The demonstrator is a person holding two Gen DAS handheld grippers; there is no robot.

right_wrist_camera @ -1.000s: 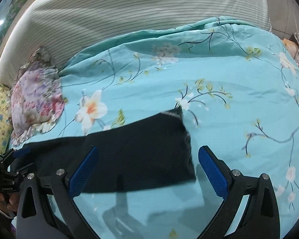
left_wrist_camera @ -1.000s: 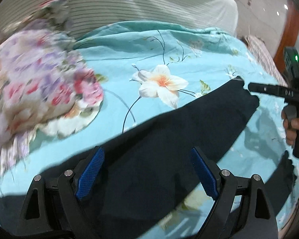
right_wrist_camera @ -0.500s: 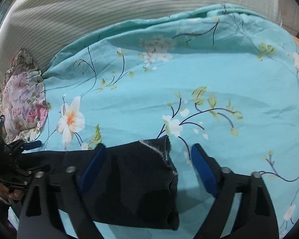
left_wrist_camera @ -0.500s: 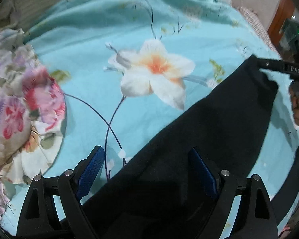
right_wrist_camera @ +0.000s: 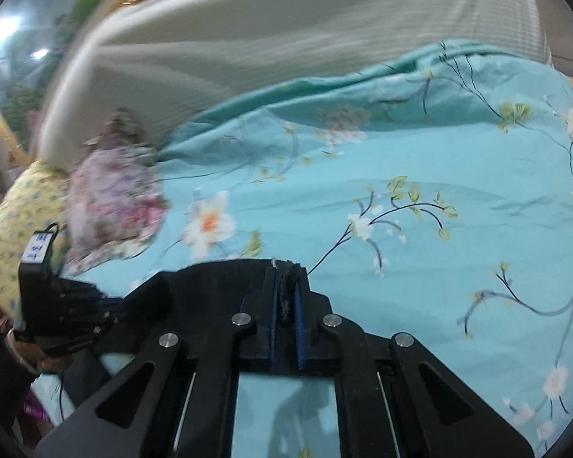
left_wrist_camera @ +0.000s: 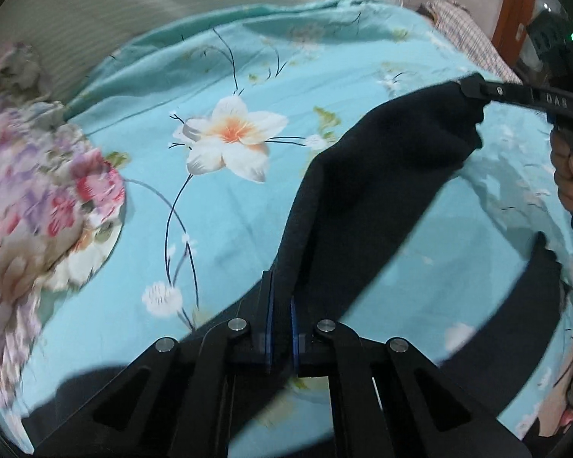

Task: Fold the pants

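The black pants (left_wrist_camera: pixel 378 191) hang stretched above the turquoise flowered bedspread (left_wrist_camera: pixel 225 213). My left gripper (left_wrist_camera: pixel 280 301) is shut on one end of the raised fabric. My right gripper (right_wrist_camera: pixel 285 297) is shut on the other end, where a frayed hem (right_wrist_camera: pixel 286 267) sticks out between the pads. In the left wrist view the right gripper (left_wrist_camera: pixel 473 87) shows at upper right, pinching the far corner. In the right wrist view the left gripper (right_wrist_camera: pixel 107 313) shows at lower left. Another part of the pants (left_wrist_camera: pixel 515 328) lies lower at right.
A pink floral pillow (left_wrist_camera: pixel 38 198) lies at the left of the bed, with a yellow pillow (right_wrist_camera: pixel 15 221) beyond it. A grey striped duvet (right_wrist_camera: pixel 286 34) is bunched at the back. A plaid cloth (left_wrist_camera: pixel 473 34) lies at the far right edge.
Both grippers were open over the flat pants. Now both have shut on the pants' ends and lifted the fabric off the bedspread.
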